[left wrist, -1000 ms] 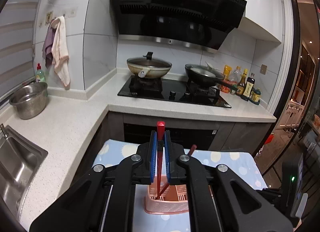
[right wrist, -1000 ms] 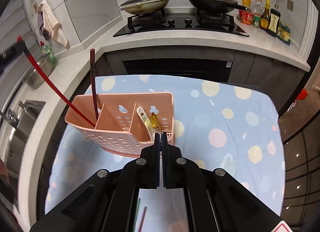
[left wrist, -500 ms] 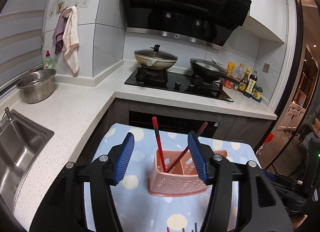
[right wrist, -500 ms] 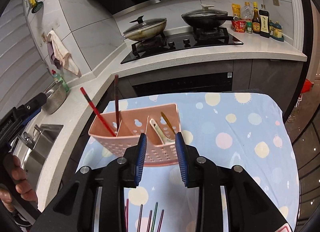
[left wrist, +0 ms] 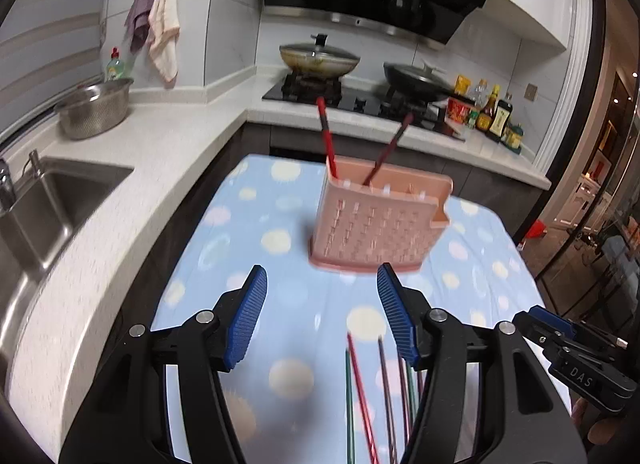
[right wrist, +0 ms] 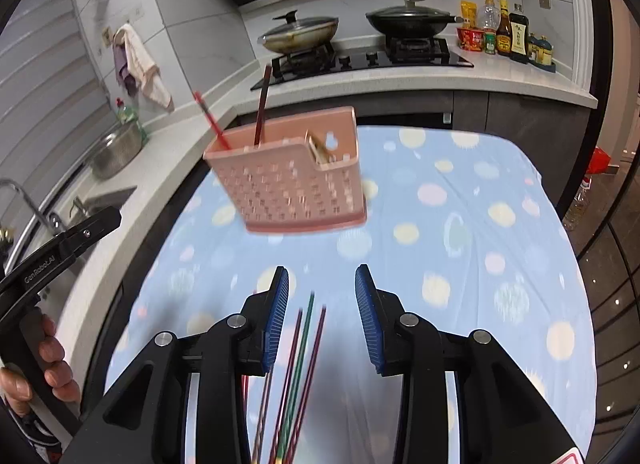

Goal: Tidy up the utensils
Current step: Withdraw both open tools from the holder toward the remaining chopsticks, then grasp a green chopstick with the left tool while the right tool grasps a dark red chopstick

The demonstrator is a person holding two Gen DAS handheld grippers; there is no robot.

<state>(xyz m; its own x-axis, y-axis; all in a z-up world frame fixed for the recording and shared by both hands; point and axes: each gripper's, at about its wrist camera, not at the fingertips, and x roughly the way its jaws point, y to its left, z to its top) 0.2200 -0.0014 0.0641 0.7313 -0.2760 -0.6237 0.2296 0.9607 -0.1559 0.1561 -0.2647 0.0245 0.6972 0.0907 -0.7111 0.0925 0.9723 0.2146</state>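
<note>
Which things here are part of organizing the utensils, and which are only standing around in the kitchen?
Part of the job:
- pink holder on the blue dotted cloth
- two chopsticks standing in it
- loose chopsticks lying on the cloth

Only standing around:
- two pans on the stove
- metal bowl
- sauce bottles
- hanging towels
- sink

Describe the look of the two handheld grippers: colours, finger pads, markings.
Both the left gripper and the right gripper have black frames with silver screws and blue ribbed pads. Seen from the other camera, one body reads "GenRobot.AI" and the other "DAS", both in white.
</note>
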